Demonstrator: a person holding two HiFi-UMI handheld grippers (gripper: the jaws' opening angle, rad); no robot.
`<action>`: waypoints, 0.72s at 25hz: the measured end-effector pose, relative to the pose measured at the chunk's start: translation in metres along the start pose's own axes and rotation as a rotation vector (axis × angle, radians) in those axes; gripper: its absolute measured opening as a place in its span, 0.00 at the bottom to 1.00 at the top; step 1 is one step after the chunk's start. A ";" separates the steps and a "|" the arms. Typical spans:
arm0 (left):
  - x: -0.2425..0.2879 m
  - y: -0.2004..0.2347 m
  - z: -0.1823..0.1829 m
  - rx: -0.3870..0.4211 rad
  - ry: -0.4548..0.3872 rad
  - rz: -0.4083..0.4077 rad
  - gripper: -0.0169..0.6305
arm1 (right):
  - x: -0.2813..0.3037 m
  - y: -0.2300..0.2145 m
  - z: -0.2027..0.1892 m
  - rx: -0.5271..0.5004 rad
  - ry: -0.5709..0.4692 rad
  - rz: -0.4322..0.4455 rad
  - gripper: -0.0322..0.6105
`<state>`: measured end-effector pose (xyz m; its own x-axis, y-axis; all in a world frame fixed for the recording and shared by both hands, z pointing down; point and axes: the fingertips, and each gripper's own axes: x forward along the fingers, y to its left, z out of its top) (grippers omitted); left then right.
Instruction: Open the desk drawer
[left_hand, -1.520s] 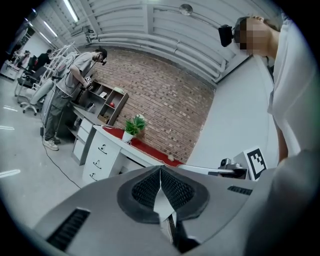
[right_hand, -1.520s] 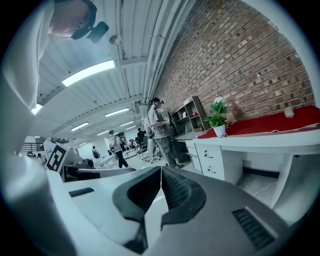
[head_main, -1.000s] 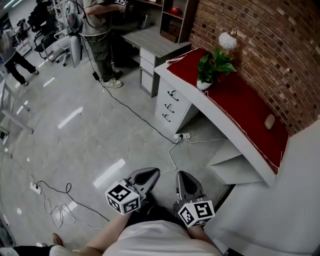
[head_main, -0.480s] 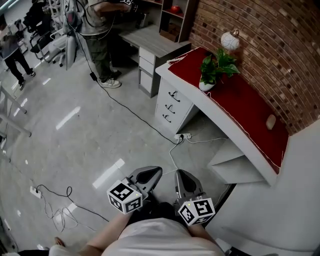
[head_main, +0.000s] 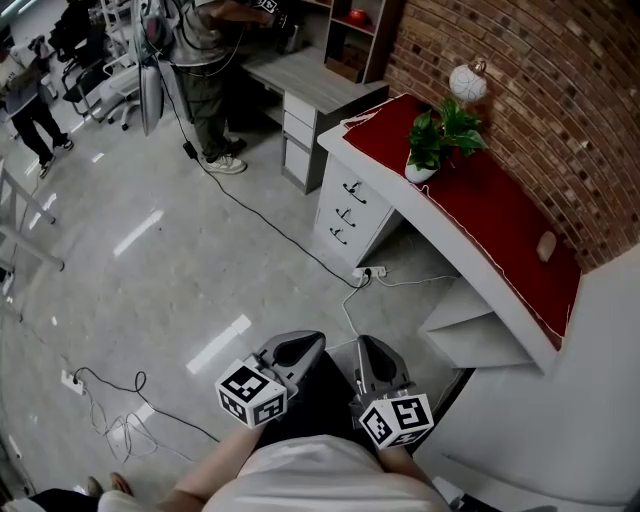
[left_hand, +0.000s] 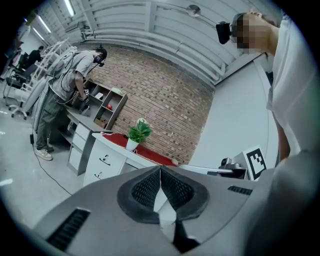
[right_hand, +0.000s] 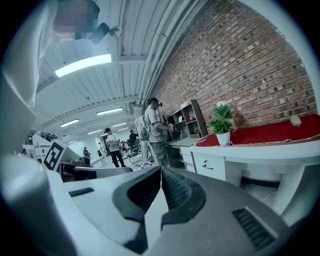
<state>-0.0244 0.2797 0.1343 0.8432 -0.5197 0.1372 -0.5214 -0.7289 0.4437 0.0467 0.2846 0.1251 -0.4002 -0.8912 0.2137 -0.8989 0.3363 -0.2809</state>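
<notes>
The white three-drawer desk pedestal (head_main: 350, 208) stands well apart, straight ahead. The grey left gripper (head_main: 297, 348) and right gripper (head_main: 370, 357) are both clenched and empty. The right seems marginally nearer.

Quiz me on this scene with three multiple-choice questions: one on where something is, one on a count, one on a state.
1. Where does the potted plant stand?
A. on a chair
B. on the desk's red top
C. on a windowsill

2. How many drawers show on that desk's front?
A. one
B. three
C. five

3. How is the left claw?
A. shut, nothing in it
B. wide open
C. shut on a pen

Answers:
1 B: its white pot sits on the red cover.
2 B: three dark handles are stacked one above another.
3 A: its pads meet with nothing between them.
</notes>
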 end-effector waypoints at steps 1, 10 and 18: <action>0.000 0.001 0.000 0.004 0.002 0.003 0.04 | 0.001 -0.001 0.001 0.001 -0.005 -0.003 0.08; 0.005 0.016 0.006 0.005 0.008 0.019 0.04 | 0.008 -0.008 0.009 0.006 -0.025 -0.033 0.08; 0.021 0.035 0.014 0.027 0.024 0.021 0.04 | 0.030 -0.026 0.015 0.008 -0.036 -0.050 0.08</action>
<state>-0.0263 0.2370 0.1403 0.8350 -0.5242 0.1674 -0.5418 -0.7300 0.4166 0.0606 0.2442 0.1245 -0.3484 -0.9171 0.1938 -0.9159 0.2892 -0.2782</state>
